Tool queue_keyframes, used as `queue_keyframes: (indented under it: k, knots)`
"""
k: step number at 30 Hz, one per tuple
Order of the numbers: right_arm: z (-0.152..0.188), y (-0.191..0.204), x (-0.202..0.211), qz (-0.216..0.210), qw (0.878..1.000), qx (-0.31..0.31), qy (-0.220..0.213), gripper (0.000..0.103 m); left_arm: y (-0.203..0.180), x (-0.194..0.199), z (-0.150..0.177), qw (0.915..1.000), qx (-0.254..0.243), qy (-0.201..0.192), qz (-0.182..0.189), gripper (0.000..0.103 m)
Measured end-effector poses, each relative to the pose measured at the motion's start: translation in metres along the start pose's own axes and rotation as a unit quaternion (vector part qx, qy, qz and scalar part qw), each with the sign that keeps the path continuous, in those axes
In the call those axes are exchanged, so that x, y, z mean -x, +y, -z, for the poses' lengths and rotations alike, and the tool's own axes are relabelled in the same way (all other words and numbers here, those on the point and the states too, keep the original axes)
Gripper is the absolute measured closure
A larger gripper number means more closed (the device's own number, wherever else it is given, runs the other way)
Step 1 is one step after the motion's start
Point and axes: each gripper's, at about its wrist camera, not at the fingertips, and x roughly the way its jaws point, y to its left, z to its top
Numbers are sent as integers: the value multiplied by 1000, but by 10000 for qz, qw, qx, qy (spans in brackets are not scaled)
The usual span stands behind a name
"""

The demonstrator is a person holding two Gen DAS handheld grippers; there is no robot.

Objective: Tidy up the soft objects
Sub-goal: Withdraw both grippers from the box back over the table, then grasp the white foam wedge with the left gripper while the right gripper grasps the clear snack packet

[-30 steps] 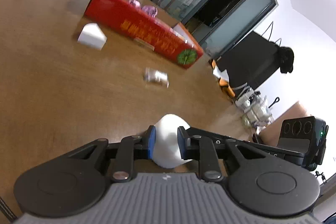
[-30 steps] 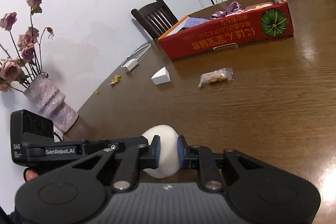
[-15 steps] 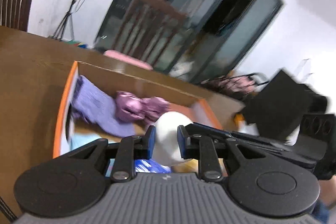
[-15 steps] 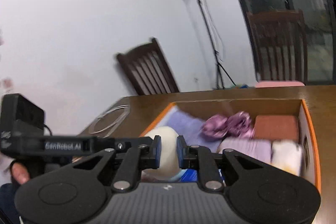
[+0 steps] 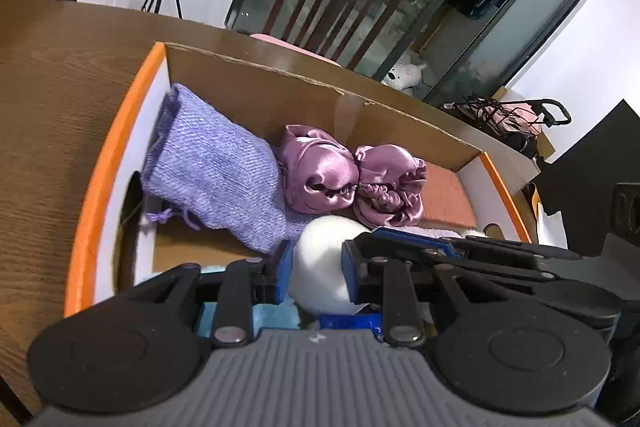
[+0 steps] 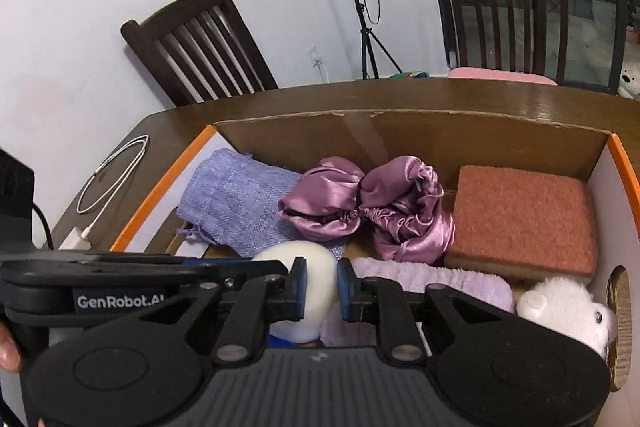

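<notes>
- The left gripper [image 5: 318, 269] was clamped on a white soft ball [image 5: 324, 263], its blue pads pressed against the ball's two sides.
- The right gripper [image 6: 319, 291] was clenched on the same white soft ball [image 6: 304, 283] from the other side, so both claws gripped one object together.
- The ball hung over the near part of the open cardboard box [image 6: 420, 135], above the things already lying in it.
- Just past the ball lay a lavender knitted pouch [image 5: 216, 175] toward the box's left end, its drawstring trailing on the box floor.
- Beside the pouch, touching it, sat a bunched purple satin cloth [image 6: 372, 207] near the middle of the box.
- A rust-coloured sponge block [image 6: 524, 219] lay at the right end, against the far wall.
- In front of the sponge lay a pale lilac fluffy cloth [image 6: 432, 283], and at the near right corner a white plush toy [image 6: 568, 307].
- The box stood on a brown wooden table [image 5: 48, 99], with a white cable [image 6: 116, 171] coiled on the table to its left.
- Two dark wooden chairs stood behind the table.
</notes>
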Motion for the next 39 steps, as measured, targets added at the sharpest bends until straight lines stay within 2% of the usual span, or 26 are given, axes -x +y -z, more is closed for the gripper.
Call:
queue_keyframes:
  k: [1, 2, 4, 7, 10, 12, 16, 20, 23, 27, 30, 35, 37, 39]
  knots:
    - [3, 1, 5, 14, 10000, -2, -30, 84, -2, 7, 1, 9999, -68, -50, -89, 58]
    - [2, 3, 12, 61, 9999, 11, -111, 84, -4, 15, 2, 9997, -119, -129, -143, 55]
    - [2, 7, 31, 122, 9995, 99, -281, 74, -10, 33, 0, 9995, -200, -220, -132, 55]
    - [-4, 21, 70, 128, 9981, 239, -555, 73, -25, 75, 3, 9977, -446, -463, -230, 55]
    - [-4, 33, 128, 212, 9948, 412, -906, 68, -38, 126, 10, 9941, -685, -771, -346, 55]
    - [2, 39, 166, 268, 9922, 537, -1093, 63, -44, 160, 19, 9911, -833, -942, -438, 53]
    - [23, 48, 233, 462, 9866, 797, -1345, 52, -51, 218, 44, 9846, -1089, -1198, -654, 42]
    - [42, 54, 273, 492, 9836, 849, -1512, 48, -65, 255, 69, 9790, -1240, -1393, -827, 36]
    - [60, 66, 289, 422, 9813, 934, -1628, 46, -77, 274, 98, 9713, -1420, -1633, -987, 31]
    - [112, 81, 304, 344, 9742, 1240, -1852, 38, -89, 293, 166, 9532, -1837, -2072, -1213, 20]
    - [163, 91, 308, 227, 9698, 1446, -1949, 36, -93, 302, 220, 9460, -2022, -2229, -1208, 19]
    - [249, 104, 309, 74, 9653, 1699, -1984, 32, -85, 301, 306, 9503, -1725, -2257, -1271, 15]
    - [282, 103, 306, -4, 9677, 1638, -1915, 27, -80, 296, 332, 9573, -1478, -2087, -1349, 15]
    - [305, 99, 306, -220, 9760, 1395, -1659, 27, -72, 287, 347, 9663, -1195, -1844, -1339, 15]
